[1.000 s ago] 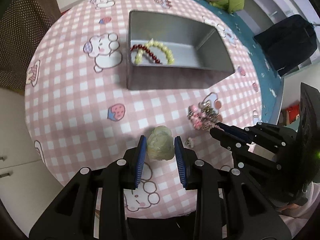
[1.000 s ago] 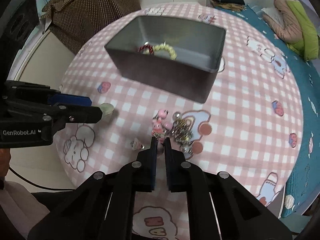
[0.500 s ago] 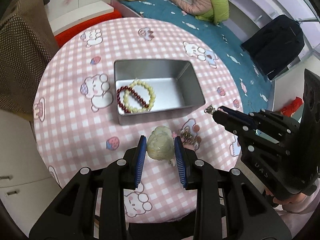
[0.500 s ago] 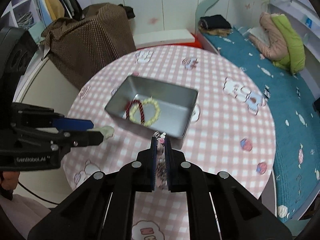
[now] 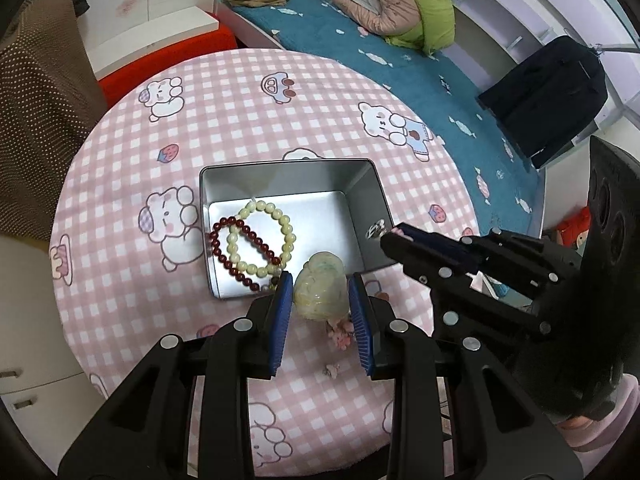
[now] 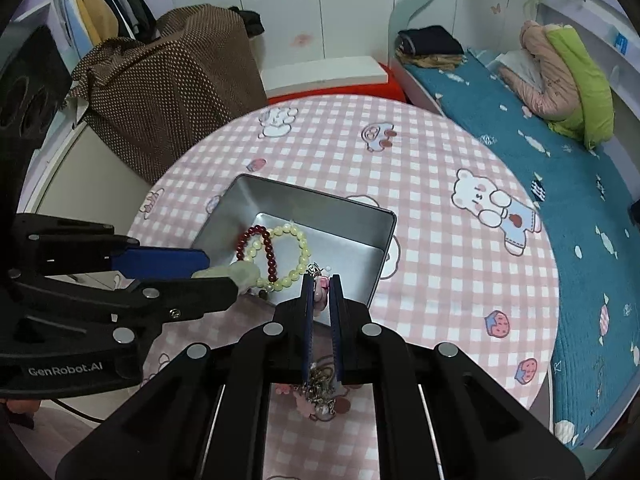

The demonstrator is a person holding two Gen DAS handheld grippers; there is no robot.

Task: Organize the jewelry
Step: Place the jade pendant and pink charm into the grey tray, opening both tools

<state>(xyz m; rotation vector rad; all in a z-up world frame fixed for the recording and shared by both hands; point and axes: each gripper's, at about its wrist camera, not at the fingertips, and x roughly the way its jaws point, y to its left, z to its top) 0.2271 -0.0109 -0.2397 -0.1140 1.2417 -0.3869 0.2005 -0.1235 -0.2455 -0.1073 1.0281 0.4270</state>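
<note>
My left gripper [image 5: 320, 300] is shut on a pale green jade carving [image 5: 319, 289], held in the air over the near edge of the silver tin [image 5: 280, 166]. A dark red bead bracelet [image 5: 244, 252] and a pale yellow bead bracelet [image 5: 262, 240] lie overlapped inside the tin. My right gripper [image 6: 322, 285] is shut on a pink and silver charm bracelet [image 6: 320, 294], whose chain [image 6: 320, 394] hangs down below the fingers. It hovers at the near right corner of the tin [image 6: 320, 196], with the left gripper [image 6: 224, 276] close on its left.
Small pink charms [image 5: 340, 336] lie loose on the pink checked round table [image 5: 120, 280] under my left gripper. A brown dotted cloth [image 6: 168, 88] covers furniture at the left. A teal bed [image 6: 540, 152] runs along the right, and a black bag [image 5: 548, 92] hangs beyond it.
Both grippers have risen from the tabletop with their pieces and moved towards the tin. The charm bracelet has left the table and now dangles from the right gripper.
</note>
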